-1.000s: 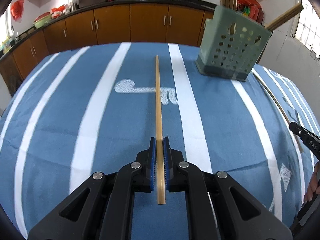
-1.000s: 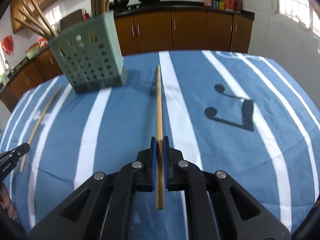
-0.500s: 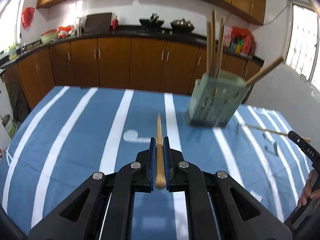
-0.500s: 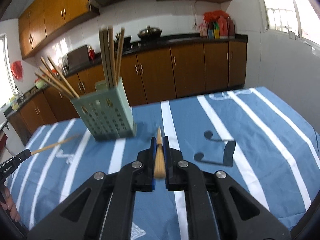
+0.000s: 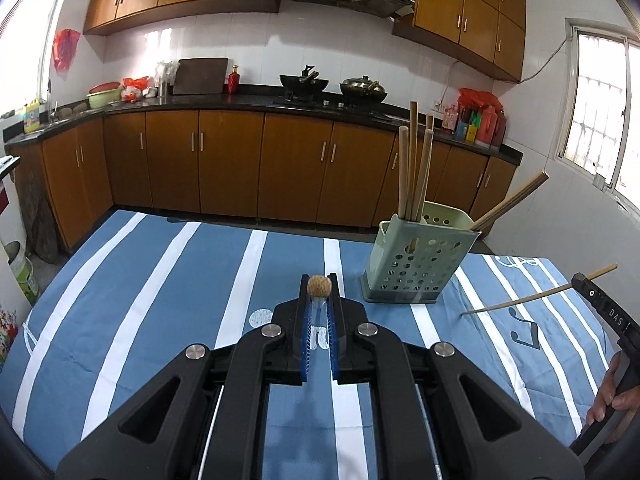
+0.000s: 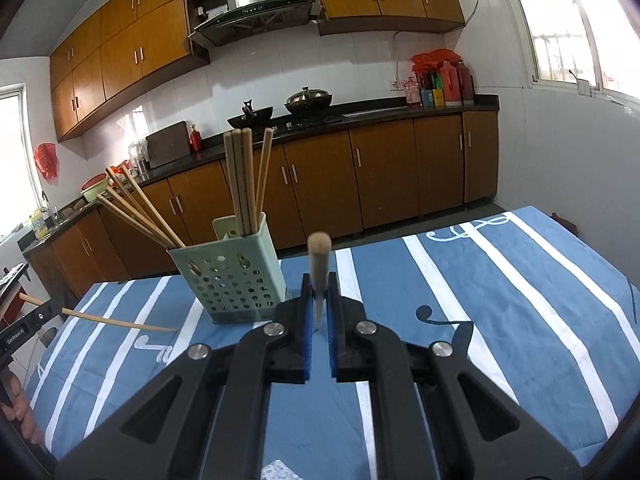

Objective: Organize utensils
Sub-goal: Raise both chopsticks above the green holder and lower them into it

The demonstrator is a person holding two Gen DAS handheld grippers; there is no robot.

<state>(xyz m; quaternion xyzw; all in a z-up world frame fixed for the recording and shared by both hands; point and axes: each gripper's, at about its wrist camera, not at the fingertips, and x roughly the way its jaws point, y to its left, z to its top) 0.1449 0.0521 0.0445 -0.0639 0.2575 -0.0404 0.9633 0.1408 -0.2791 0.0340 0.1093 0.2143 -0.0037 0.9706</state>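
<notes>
A pale green perforated utensil holder stands on the blue striped tablecloth with several wooden chopsticks in it; it also shows in the right wrist view. My left gripper is shut on a wooden chopstick, seen end-on and held above the cloth left of the holder. My right gripper is shut on another chopstick, right of the holder. Each gripper's chopstick shows in the other view.
Brown kitchen cabinets and a black counter with woks run behind the table. A white wall with a window is at the right. A bucket stands on the floor left of the table.
Both grippers have lifted and tilted up with their chopsticks, which lay along the cloth a second ago. The holder now sits lower and farther in both views.
</notes>
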